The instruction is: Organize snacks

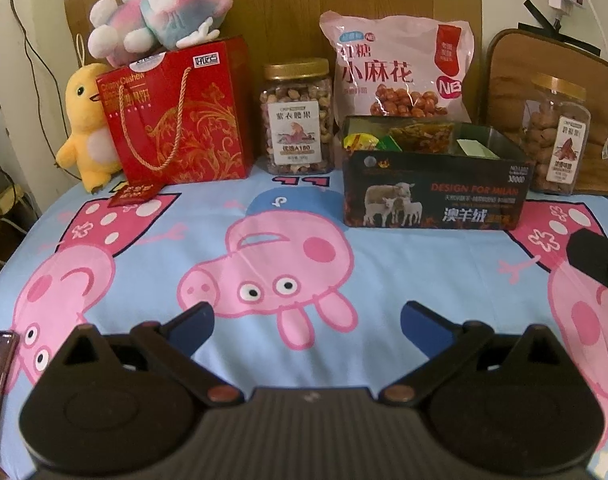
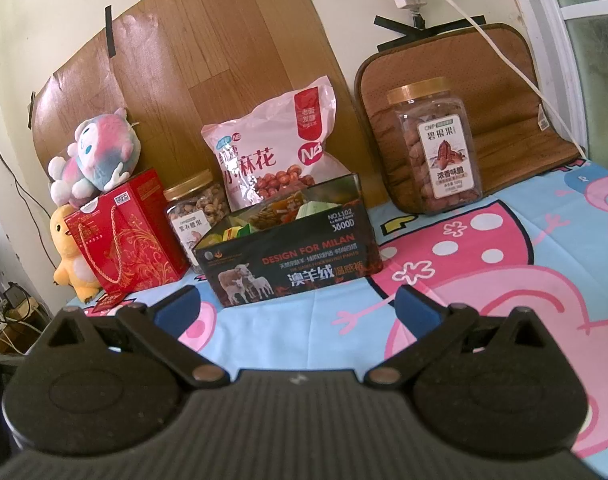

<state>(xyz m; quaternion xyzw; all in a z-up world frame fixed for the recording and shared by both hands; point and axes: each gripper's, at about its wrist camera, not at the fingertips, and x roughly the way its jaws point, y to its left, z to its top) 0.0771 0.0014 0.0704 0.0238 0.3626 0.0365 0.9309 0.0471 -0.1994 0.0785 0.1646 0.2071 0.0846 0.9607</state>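
Both claws spread, empty: left claw (image 1: 307,322), right claw (image 2: 294,304). Risk: bag (image 2: 272,148) leans behind box (image 2: 292,252); reaching over could topple it, or jar (image 2: 434,148).

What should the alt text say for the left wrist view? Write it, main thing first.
The open left tool hovers over a cartoon-pig cloth, facing a dark open box of snacks. Behind stand a nut jar, pink snack bag, red gift bag and second jar.

Cream wall (image 2: 48,8); taped wood-grain panel (image 2: 224,40); cartoon-pig bedsheet (image 1: 152,264).
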